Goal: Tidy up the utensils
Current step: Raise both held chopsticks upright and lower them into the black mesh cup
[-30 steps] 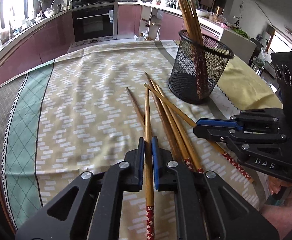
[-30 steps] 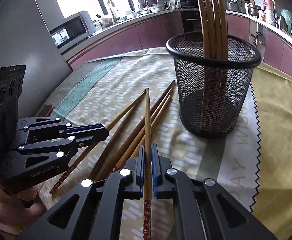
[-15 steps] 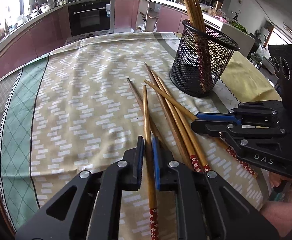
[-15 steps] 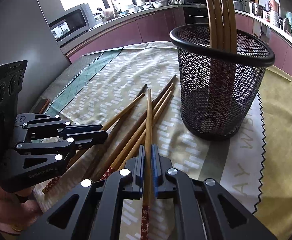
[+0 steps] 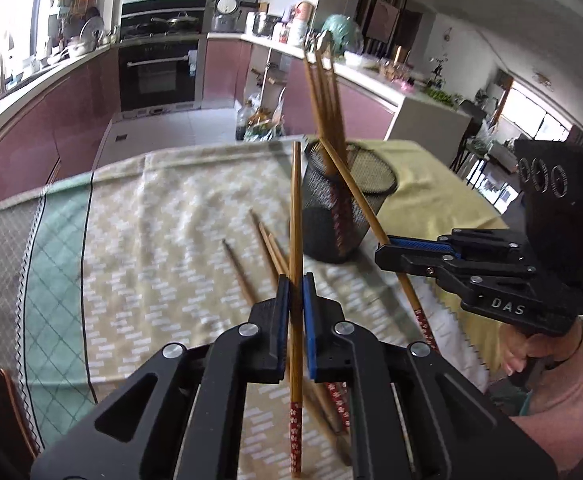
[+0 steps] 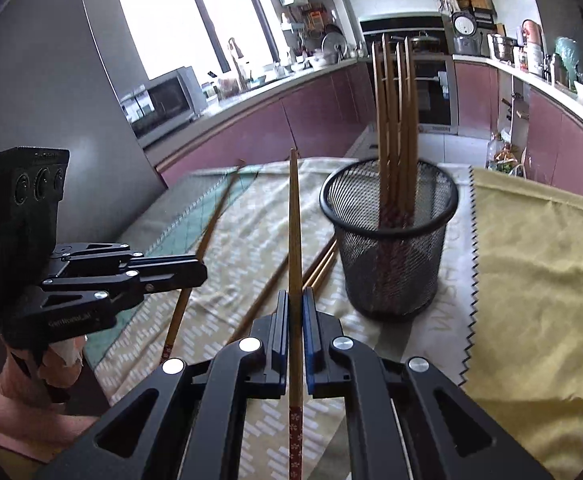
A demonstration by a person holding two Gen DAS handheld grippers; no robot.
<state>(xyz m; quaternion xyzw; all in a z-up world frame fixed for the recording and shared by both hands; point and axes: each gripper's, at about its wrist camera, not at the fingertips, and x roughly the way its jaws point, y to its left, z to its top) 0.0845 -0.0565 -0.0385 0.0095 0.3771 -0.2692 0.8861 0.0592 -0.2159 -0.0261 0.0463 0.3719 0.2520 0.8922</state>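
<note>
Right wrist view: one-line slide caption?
Right gripper shut on a chopstick, raised beside the mesh cup of chopsticks.

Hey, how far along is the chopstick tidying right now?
Partly done. Several chopsticks already stand in the mesh holder. In hand: the left tongs are shut on one chopstick, the right tongs on another chopstick, both clear of the tablecloth. Left: three or so loose chopsticks remain lying on the cloth, plus the two held.
</note>
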